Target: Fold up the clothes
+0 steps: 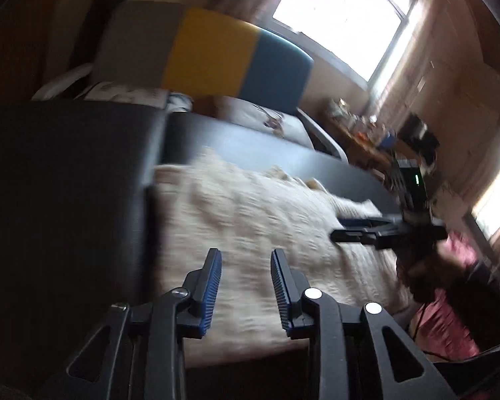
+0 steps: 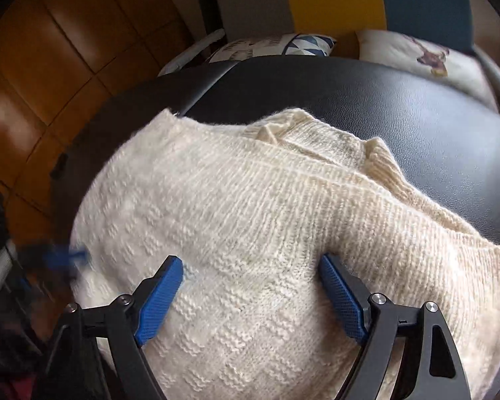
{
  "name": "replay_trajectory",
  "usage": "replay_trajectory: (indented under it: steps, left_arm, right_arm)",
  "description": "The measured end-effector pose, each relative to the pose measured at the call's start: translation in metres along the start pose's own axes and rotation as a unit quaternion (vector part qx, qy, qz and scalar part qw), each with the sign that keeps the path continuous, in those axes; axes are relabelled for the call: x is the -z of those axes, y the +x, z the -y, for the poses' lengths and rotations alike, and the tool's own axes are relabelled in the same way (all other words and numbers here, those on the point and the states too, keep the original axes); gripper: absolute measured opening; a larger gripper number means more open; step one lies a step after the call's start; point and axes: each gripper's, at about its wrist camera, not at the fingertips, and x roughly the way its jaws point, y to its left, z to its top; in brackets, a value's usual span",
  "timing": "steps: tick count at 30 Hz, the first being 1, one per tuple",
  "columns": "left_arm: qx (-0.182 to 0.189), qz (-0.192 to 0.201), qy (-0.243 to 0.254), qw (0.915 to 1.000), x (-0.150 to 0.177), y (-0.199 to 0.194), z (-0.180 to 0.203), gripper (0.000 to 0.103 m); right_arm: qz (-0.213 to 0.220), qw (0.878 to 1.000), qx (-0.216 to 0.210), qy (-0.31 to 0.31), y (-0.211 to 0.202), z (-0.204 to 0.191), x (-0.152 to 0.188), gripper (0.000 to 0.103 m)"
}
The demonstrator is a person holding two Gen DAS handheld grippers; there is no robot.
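Note:
A cream knitted sweater (image 1: 250,213) lies partly folded on a black leather surface (image 1: 66,183). My left gripper (image 1: 246,260) is open over the sweater's near edge, with nothing between its blue pads. My right gripper (image 1: 336,228) comes in from the right, low over the sweater. In the right wrist view the sweater (image 2: 250,200) fills the middle, its neckline towards the far side of the black surface (image 2: 416,116). The right gripper (image 2: 251,266) is open wide just above the knit, holding nothing. The left gripper (image 2: 66,256) shows as a blue blur at the sweater's left edge.
Behind the surface is a sofa with grey, yellow (image 1: 210,53) and blue back panels and patterned cushions (image 2: 426,56). Wooden floor (image 2: 50,50) lies to the left. A bright window (image 1: 343,10), a cluttered side table (image 1: 366,126) and pink cloth (image 1: 450,320) are on the right.

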Motion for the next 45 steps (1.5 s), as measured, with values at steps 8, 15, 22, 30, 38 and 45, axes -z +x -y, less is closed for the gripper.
replay_trajectory:
  steps: [8, 15, 22, 30, 38, 45]
  left_arm:
    - [0.088, -0.083, -0.021, 0.9924, 0.014, 0.013, -0.041, 0.037]
    - [0.149, -0.110, -0.075, 0.9799, 0.017, 0.037, -0.054, 0.032]
    - [0.096, -0.144, -0.067, 0.9826, 0.052, 0.024, -0.059, 0.005]
    - [0.104, -0.050, -0.077, 0.9903, -0.004, 0.002, -0.058, 0.030]
    - [0.083, -0.111, 0.032, 0.9899, -0.076, 0.074, -0.031, 0.039]
    - [0.086, -0.170, 0.033, 0.9811, -0.091, 0.115, -0.046, 0.033]
  right_arm:
    - [0.004, 1.000, -0.004, -0.002, 0.006, -0.006, 0.004, 0.102]
    - [-0.004, 1.000, 0.018, -0.013, 0.018, -0.014, 0.002, 0.103]
    - [0.008, 1.000, 0.014, -0.022, 0.018, -0.011, 0.007, 0.103]
    - [0.043, 0.999, 0.013, -0.031, 0.019, -0.012, 0.017, 0.103]
    - [0.056, 0.998, -0.001, -0.027, 0.016, -0.011, 0.022, 0.103]
    - [0.067, 0.997, -0.021, -0.019, 0.012, -0.007, 0.023, 0.103]
